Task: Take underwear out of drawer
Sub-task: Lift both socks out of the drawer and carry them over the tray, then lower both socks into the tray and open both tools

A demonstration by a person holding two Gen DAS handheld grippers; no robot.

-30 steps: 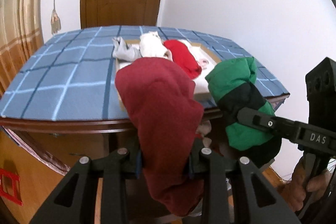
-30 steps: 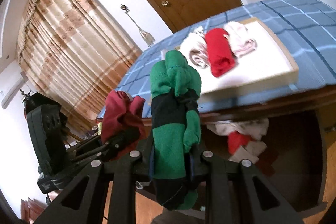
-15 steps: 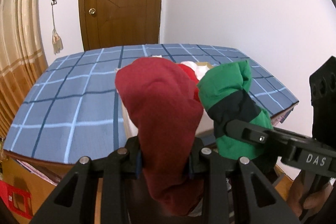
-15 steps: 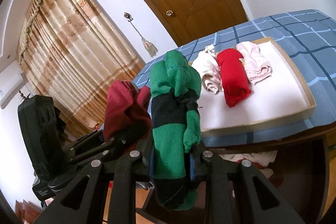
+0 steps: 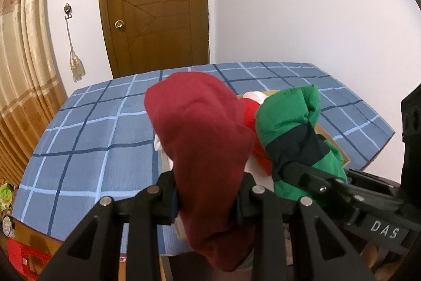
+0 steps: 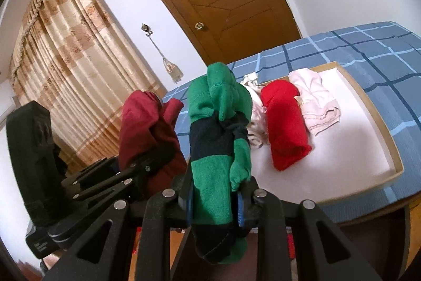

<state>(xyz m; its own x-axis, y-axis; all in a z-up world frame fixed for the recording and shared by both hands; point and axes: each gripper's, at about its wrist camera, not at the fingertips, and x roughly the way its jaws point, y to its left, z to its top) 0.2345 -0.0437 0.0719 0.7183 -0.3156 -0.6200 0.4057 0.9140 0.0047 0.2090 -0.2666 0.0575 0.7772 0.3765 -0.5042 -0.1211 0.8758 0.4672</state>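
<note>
A: What sits between the jaws of the left gripper (image 5: 208, 198)?

B: A dark red underwear roll (image 5: 202, 138), clamped at its lower part, its top rising past the fingertips.

A: And the right gripper (image 6: 214, 202)?

B: Its jaws pinch a green and black underwear roll (image 6: 217, 133), standing upright between them.

A: Beyond them?

B: Ahead of the jaws lies a tray (image 6: 379, 123) on a blue checked cloth (image 5: 92, 136), with a red roll (image 6: 285, 123) and a pink piece (image 6: 315, 99) inside.
</note>
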